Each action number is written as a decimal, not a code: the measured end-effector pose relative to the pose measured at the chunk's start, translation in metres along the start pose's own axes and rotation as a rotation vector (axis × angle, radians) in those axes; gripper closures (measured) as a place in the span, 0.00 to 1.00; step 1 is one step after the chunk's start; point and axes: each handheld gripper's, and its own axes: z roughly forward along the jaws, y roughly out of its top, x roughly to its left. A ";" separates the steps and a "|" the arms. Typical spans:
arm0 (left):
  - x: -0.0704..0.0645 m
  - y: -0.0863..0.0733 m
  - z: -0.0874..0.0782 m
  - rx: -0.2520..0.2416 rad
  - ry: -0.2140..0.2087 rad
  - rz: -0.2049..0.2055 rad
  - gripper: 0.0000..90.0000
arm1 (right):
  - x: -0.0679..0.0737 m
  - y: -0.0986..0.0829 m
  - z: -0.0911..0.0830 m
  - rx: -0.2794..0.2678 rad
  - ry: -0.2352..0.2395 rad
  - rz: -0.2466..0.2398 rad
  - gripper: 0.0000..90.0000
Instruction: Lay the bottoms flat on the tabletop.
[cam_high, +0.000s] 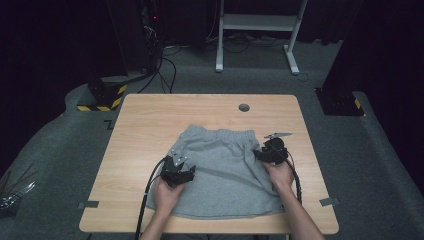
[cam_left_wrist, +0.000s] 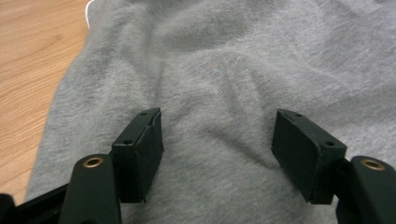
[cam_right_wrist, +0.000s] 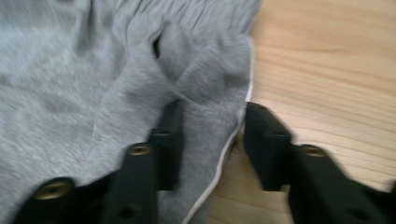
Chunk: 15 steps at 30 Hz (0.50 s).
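With the grey shorts (cam_high: 227, 172) spread flat on the worktop (cam_high: 150, 112), the left claw (cam_left_wrist: 217, 149) gapes over mid-fabric while the right claw (cam_right_wrist: 212, 140), open, straddles the side hem, seemingly not yet pinching, so close squarely on both layers before lifting.

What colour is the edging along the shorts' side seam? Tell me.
White piping on the grey shorts, clearest in the right gripper view beside the right tool.
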 end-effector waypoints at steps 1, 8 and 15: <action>0.000 0.000 0.000 -0.001 0.001 0.000 0.37 | 0.001 0.000 0.002 0.008 0.005 -0.020 0.83; 0.000 0.000 0.000 -0.002 0.001 0.000 0.37 | -0.004 0.018 -0.024 -0.055 -0.147 -0.131 0.93; 0.000 0.000 0.000 -0.002 0.001 0.003 0.37 | -0.024 0.025 -0.011 -0.001 -0.243 -0.109 0.90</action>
